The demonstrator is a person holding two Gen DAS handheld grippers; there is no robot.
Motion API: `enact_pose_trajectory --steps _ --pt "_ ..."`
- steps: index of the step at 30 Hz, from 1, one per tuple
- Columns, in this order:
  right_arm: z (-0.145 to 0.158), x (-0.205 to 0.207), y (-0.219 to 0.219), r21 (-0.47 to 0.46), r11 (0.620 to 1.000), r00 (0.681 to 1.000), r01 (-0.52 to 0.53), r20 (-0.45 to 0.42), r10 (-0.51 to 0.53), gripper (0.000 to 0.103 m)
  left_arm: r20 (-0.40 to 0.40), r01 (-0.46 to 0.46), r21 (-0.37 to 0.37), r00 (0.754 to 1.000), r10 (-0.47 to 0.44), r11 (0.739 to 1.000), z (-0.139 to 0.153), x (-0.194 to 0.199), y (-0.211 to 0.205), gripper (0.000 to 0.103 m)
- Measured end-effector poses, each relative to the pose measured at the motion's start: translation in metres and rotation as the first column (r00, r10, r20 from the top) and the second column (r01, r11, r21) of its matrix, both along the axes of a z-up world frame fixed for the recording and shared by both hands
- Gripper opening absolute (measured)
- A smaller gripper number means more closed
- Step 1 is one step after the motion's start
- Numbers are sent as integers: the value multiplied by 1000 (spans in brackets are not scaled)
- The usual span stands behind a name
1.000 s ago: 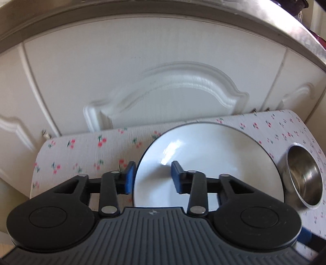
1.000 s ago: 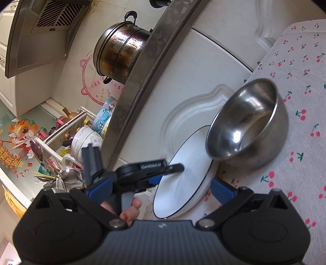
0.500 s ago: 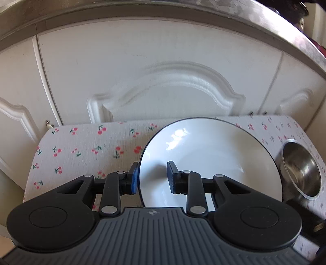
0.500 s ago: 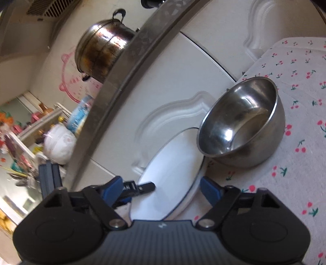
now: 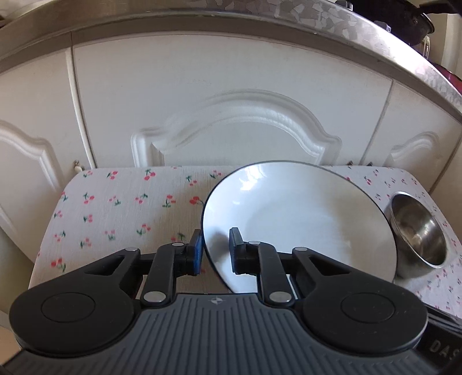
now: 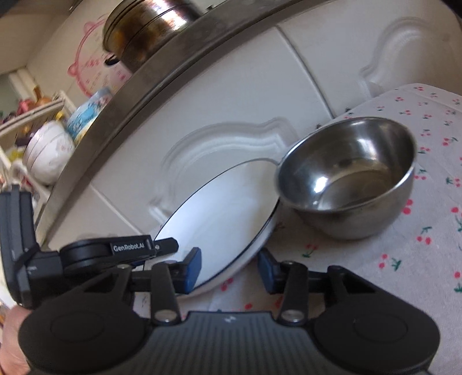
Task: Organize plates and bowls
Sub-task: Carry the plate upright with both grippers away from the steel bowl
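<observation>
Resting on the cherry-print cloth [image 5: 121,202] were one white plate [image 5: 303,219] with a thin dark rim and one steel bowl [image 6: 355,178] just beside it — the plate tilted, its edge gripped between the closing jaws of the left gripper [image 5: 215,251]. The right gripper [image 6: 228,268] had been closing too, its jaws astride the plate's near edge, whether pinching I could not tell. White cabinet doors [image 5: 231,101] stood behind under a steel countertop [image 5: 260,11] — "GenRobot.AI" read on the left gripper.
</observation>
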State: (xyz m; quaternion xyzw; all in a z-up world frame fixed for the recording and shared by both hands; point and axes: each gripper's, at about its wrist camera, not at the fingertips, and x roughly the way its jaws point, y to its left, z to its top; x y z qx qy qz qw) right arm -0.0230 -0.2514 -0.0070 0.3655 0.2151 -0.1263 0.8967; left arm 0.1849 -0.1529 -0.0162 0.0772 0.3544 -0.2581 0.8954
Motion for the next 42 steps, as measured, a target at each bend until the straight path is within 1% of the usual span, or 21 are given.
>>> enact_pose_trajectory --steps 5,13,17,18,21,24,25,28,29,32,33,34,35,36,37,39,41,42 --pt "-1 -2 -1 20 999 1000 -24 5 24 36 -9 -17 -19 1000 17 1000 -3 -12 3 17" --pt "3 -7 8 -1 998 998 -58 22 58 36 -39 -39 -55 999 37 998 -3 -30 21 17" --pt "3 -15 12 25 996 995 -89 37 88 36 -83 -62 -94 995 54 994 3 -33 37 10" --pt "2 -17 13 37 995 995 -95 42 93 36 -92 -62 -100 994 53 993 3 -34 40 10" --pt "1 -24 15 61 992 993 -112 43 109 35 -75 -44 -79 996 38 996 2 -43 45 11" --pt "1 -33 22 78 987 990 -138 37 135 35 -84 -42 -80 996 35 996 5 -47 55 11" --pt "1 -36 23 90 985 989 -147 37 144 35 -84 -37 -77 996 30 996 2 -43 48 11" --pt "1 -42 25 113 981 987 -157 32 155 36 -81 -16 -59 997 11 998 6 -44 49 12" --pt "2 -44 26 111 982 988 -155 21 154 38 -75 -10 -52 997 6 999 8 -44 48 15" --pt "7 -50 27 101 988 993 -118 -3 119 45 -48 -18 -21 999 17 1000 12 -42 47 18" --pt "11 -52 27 77 992 995 -99 -8 100 56 -40 -22 -15 999 22 1000 14 -42 47 21" --pt "16 -56 27 47 996 997 -75 -7 76 64 -38 -25 -16 999 24 1000 13 -39 47 22" --pt "20 -59 27 25 998 999 -51 -2 51 80 -43 -29 -19 999 28 999 12 -35 46 23" --pt "23 -61 26 12 999 999 -33 12 33 86 -50 -33 -27 998 32 999 10 -33 45 23" --pt "25 -59 23 3 1000 1000 -21 18 21 86 -56 -36 -36 998 34 999 6 -28 44 23" --pt "25 -49 17 -6 1000 1000 2 -3 -2 86 -59 -29 -47 998 26 998 2 -25 39 23" --pt "18 -41 10 38 999 1000 12 5 -12 86 -64 -13 -54 998 10 998 -1 -25 33 22" --pt "14 -37 7 55 998 1000 11 13 -12 86 -60 -13 -43 998 11 999 -3 -26 30 20"
